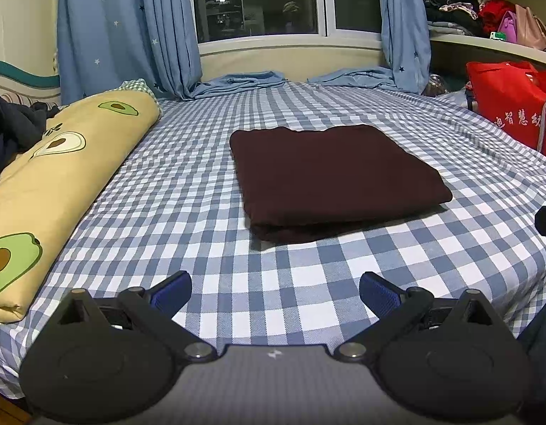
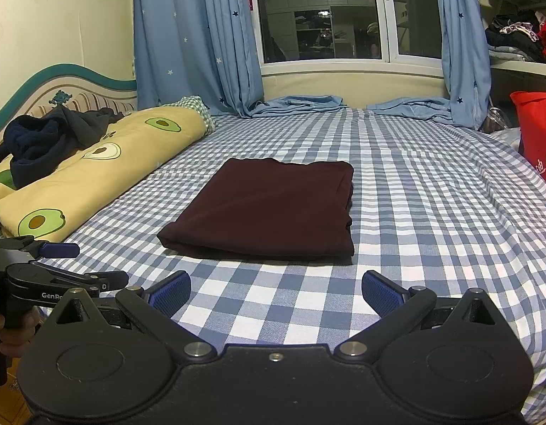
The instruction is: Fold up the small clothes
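Observation:
A dark maroon garment (image 1: 329,180) lies folded into a flat rectangle on the blue checked bed sheet (image 1: 209,212). It also shows in the right wrist view (image 2: 269,209). My left gripper (image 1: 274,294) is open and empty, hovering over the sheet near the bed's front edge, short of the garment. My right gripper (image 2: 276,294) is open and empty too, just in front of the garment's near edge. The left gripper also shows at the left of the right wrist view (image 2: 60,262).
A rolled yellow avocado-print quilt (image 1: 60,177) lies along the left side with dark clothes (image 2: 50,141) on it. A red bag (image 1: 510,106) stands at the right. Blue curtains (image 1: 131,28) and a window are behind the bed. Shelves with clothes (image 1: 485,17) are at the far right.

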### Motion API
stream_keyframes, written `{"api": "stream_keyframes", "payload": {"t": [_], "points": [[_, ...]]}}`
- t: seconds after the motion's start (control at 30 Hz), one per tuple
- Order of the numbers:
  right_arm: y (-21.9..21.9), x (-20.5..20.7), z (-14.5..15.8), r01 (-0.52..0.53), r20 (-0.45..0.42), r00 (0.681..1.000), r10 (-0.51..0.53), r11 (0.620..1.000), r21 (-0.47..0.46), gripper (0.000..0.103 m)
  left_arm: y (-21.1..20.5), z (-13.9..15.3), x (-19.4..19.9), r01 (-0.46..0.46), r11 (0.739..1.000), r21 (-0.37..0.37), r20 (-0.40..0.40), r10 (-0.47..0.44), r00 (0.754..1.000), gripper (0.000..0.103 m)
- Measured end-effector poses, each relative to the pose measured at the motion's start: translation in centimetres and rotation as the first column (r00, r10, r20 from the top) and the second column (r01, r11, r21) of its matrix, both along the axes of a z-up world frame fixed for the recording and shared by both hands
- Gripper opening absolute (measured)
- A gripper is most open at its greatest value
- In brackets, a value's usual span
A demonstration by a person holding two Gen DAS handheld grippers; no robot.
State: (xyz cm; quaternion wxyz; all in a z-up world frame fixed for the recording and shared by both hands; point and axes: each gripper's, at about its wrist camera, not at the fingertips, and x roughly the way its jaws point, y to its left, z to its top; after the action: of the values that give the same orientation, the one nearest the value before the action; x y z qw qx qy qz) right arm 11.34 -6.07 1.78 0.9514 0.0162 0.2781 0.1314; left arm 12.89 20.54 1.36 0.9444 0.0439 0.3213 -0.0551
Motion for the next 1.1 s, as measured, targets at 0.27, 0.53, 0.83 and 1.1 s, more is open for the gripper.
{"api": "stream_keyframes", "payload": {"t": [0.27, 0.53, 0.83, 1.1], "points": [[-0.06, -0.08, -0.01, 0.000, 0.004, 1.000, 0.000, 1.000, 0.001, 0.103, -0.36, 0.13, -0.10, -0.003, 1.000, 0.011, 0.004, 0.003, 1.000, 0.102], [-0.20, -0.16, -0.03, 0.004, 0.003, 1.000, -0.004, 1.000, 0.003, 0.102, -0.57, 0.19, -0.18, 0.004, 1.000, 0.001, -0.003, -0.004, 1.000, 0.102], [-0.22, -0.15, -0.05, 0.005, 0.003, 1.000, -0.005, 1.000, 0.004, 0.102, -0.77, 0.29, -0.30, 0.002, 1.000, 0.005, 0.001, -0.002, 1.000, 0.102], [-0.16, -0.24, 0.03, 0.003, 0.004, 1.000, -0.003, 1.000, 0.002, 0.102, -0.74, 0.30, -0.28, 0.000, 1.000, 0.006, -0.001, 0.000, 1.000, 0.102]]}}
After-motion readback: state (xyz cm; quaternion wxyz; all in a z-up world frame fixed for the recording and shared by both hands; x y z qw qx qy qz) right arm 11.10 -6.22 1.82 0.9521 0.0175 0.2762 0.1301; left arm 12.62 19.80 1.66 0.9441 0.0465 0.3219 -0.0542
